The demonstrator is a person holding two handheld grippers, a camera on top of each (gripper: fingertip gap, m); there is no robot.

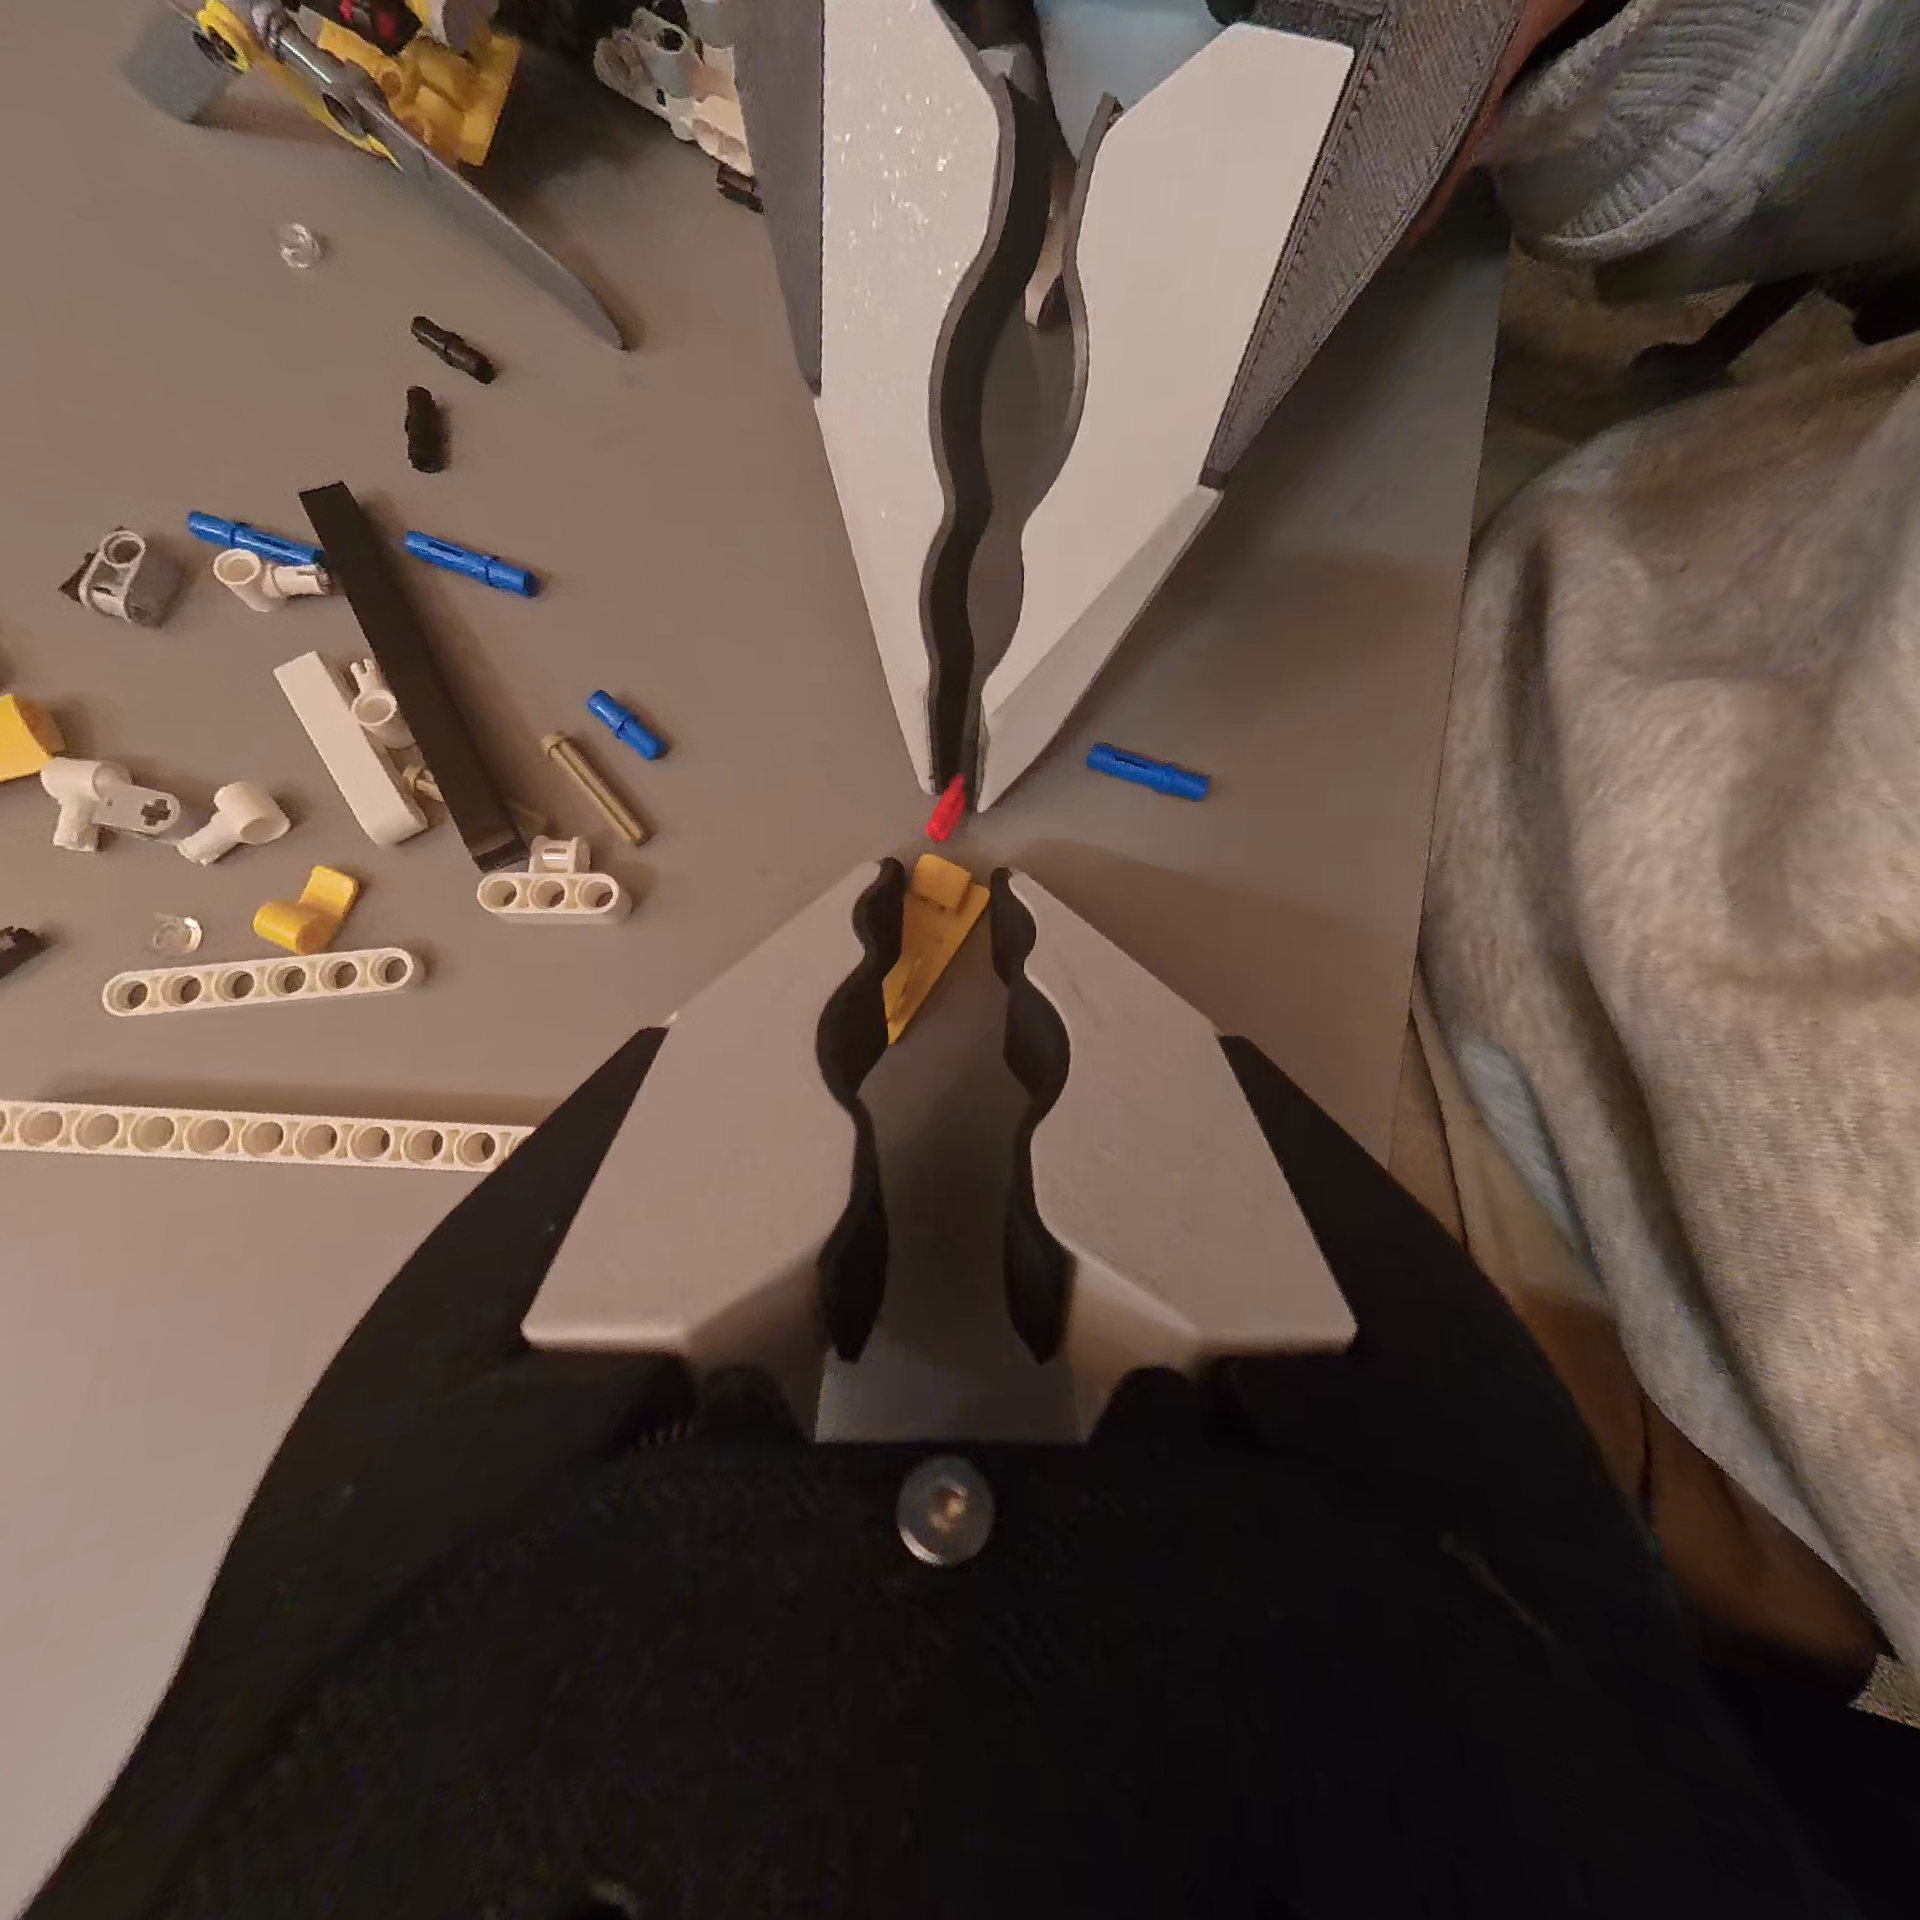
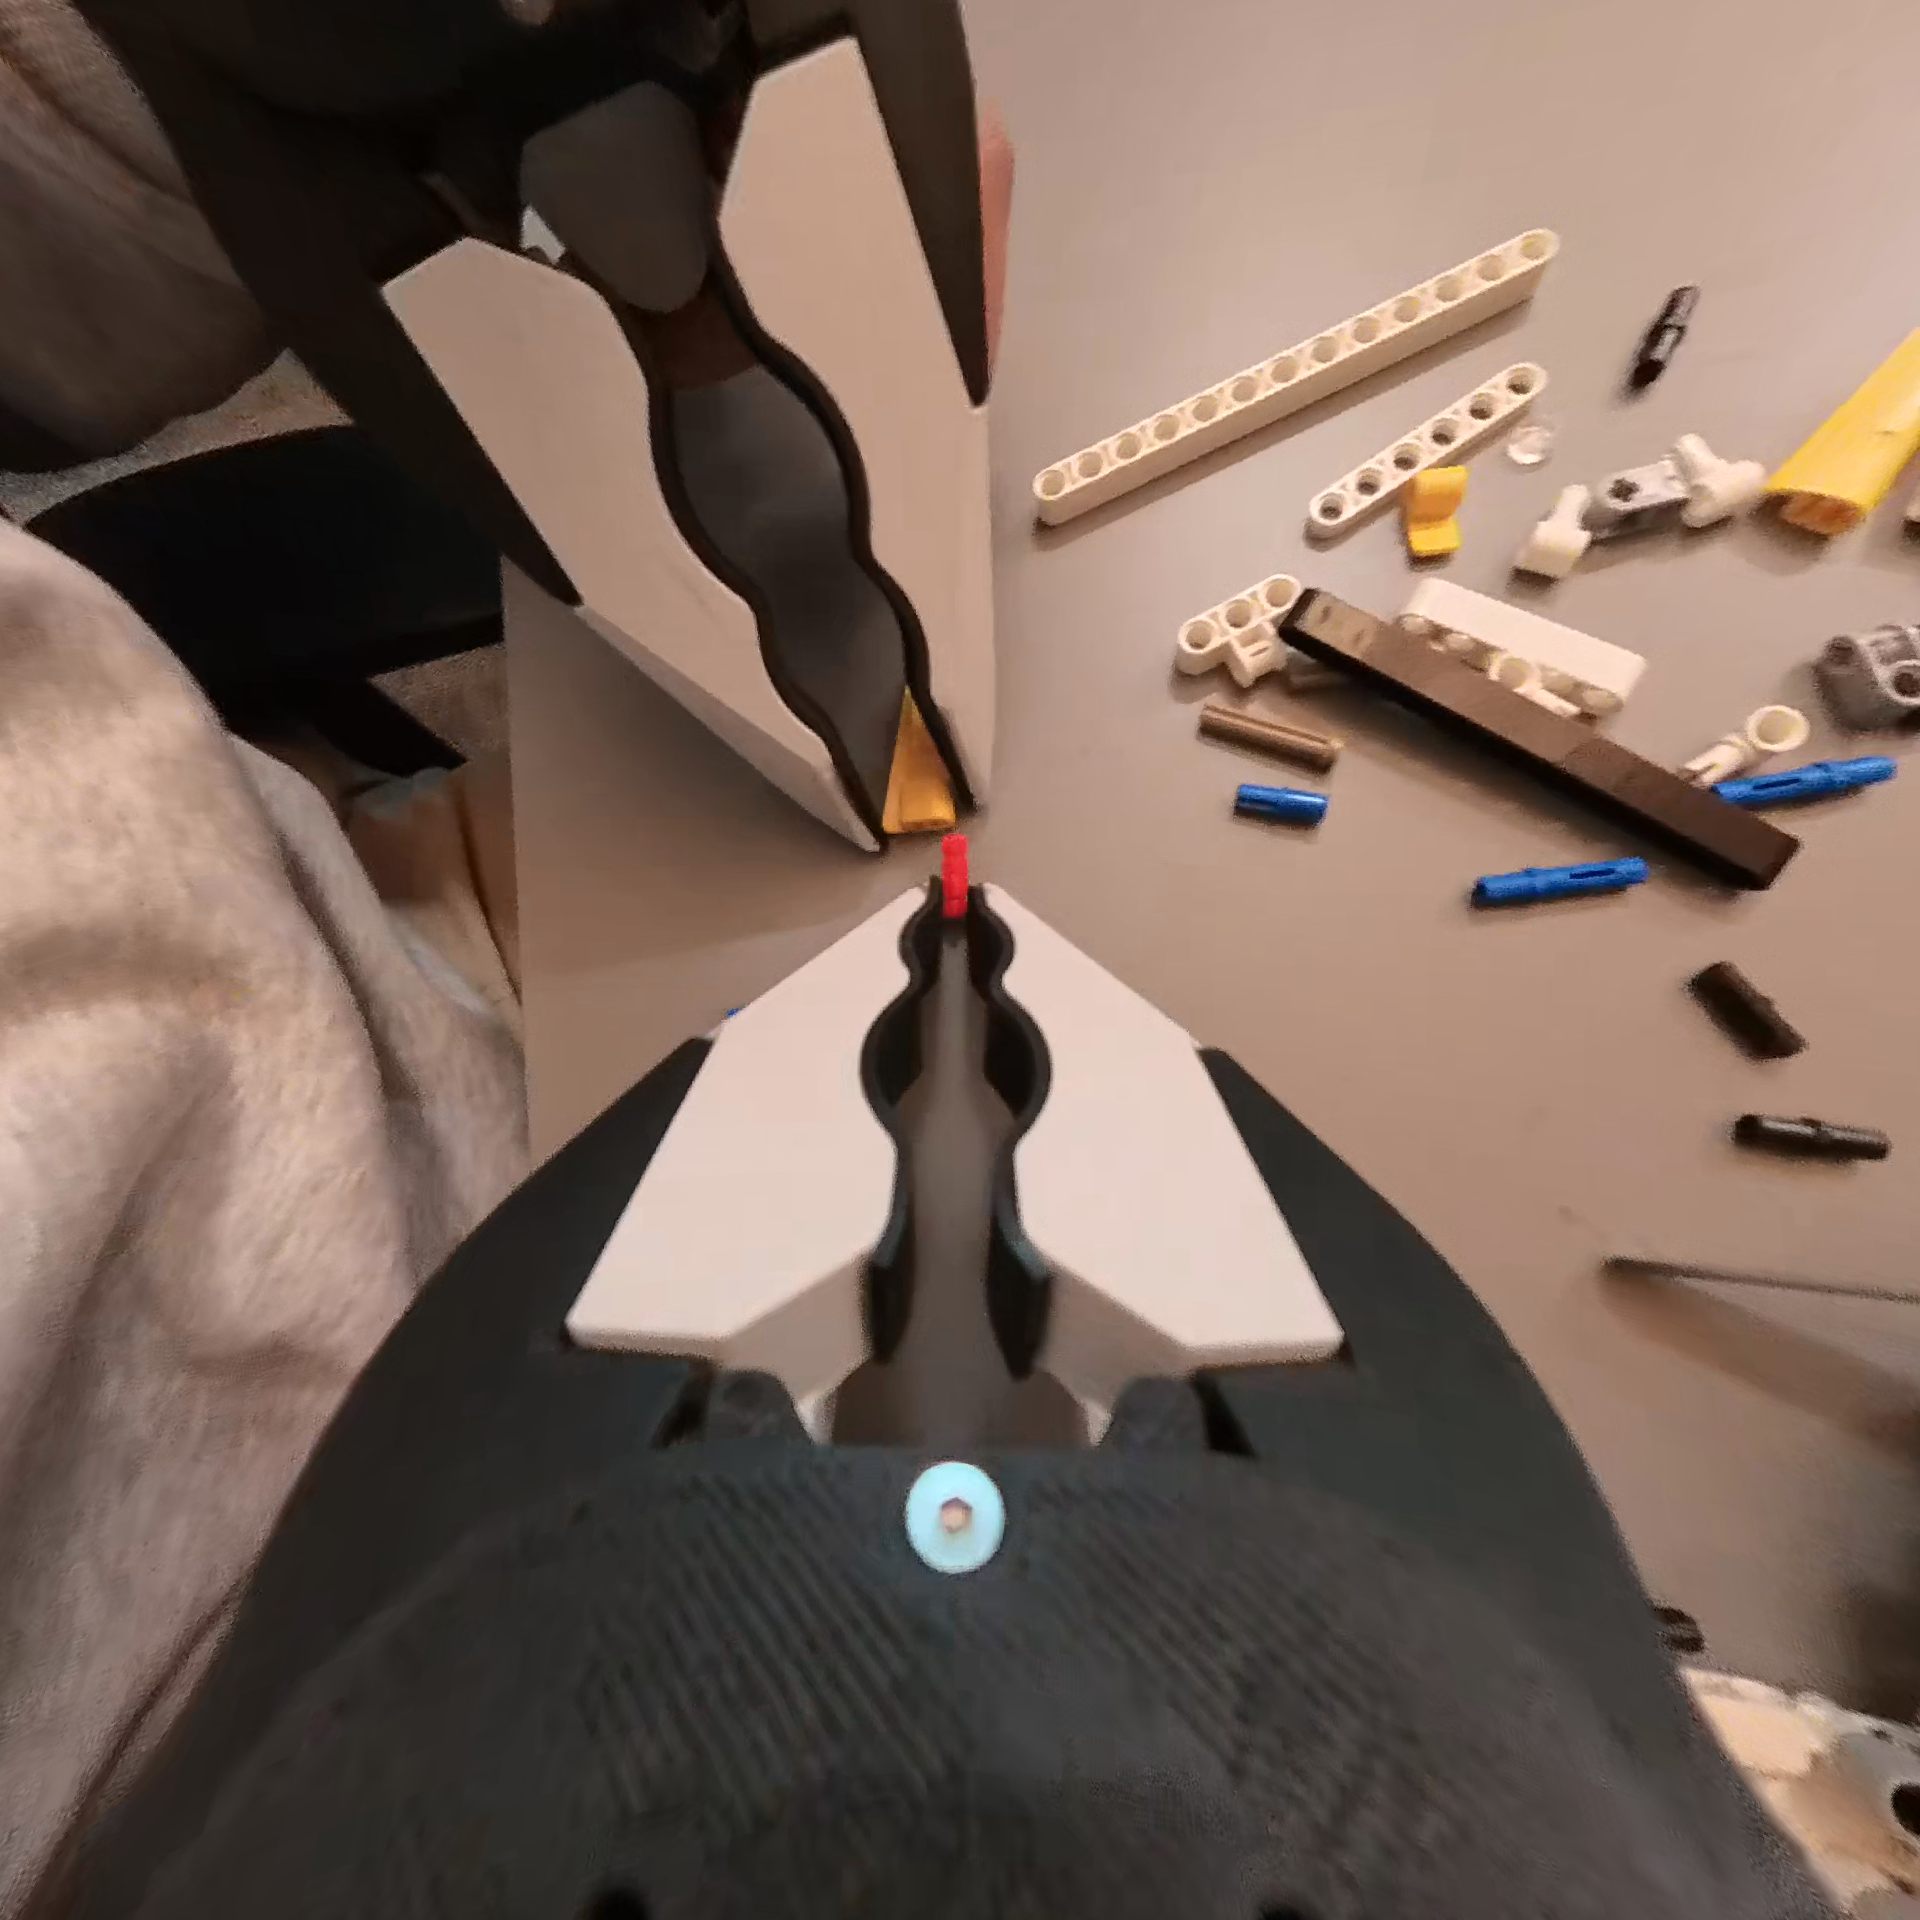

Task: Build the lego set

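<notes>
- The left claw (image 1: pixel 940 878) pinches a yellow piece (image 1: pixel 930 940) between its fingertips; the piece is flat and wedge-shaped, and one end pokes out past the tips.
- The right claw (image 2: pixel 951 899) is pressed together on a small red pin (image 2: pixel 953 868), which sticks straight out beyond its tips along the line of the fingers.
- The two claws meet tip to tip above the grey bench (image 1: pixel 675 436), near the edge beside the person's grey sleeve (image 1: pixel 1683 779).
- The key relation: the red pin's long axis points directly at the exposed end of the yellow piece, with only a small gap between them. In the left wrist view the pin leans slightly off the line of the left claw, so it may need a small tilt before it seats; this is a judgement.
- The likely step is to push the pin into a hole in the yellow piece, though no hole can be made out.
- Loose parts lie well apart on the bench: a long white beam (image 2: pixel 1288 369), a black bar (image 2: pixel 1538 732), several blue pins (image 1: pixel 1148 771) and black pins (image 1: pixel 452 348).
- A partly built yellow model (image 1: pixel 353 73) sits toward the far corner in the left wrist view.
</notes>
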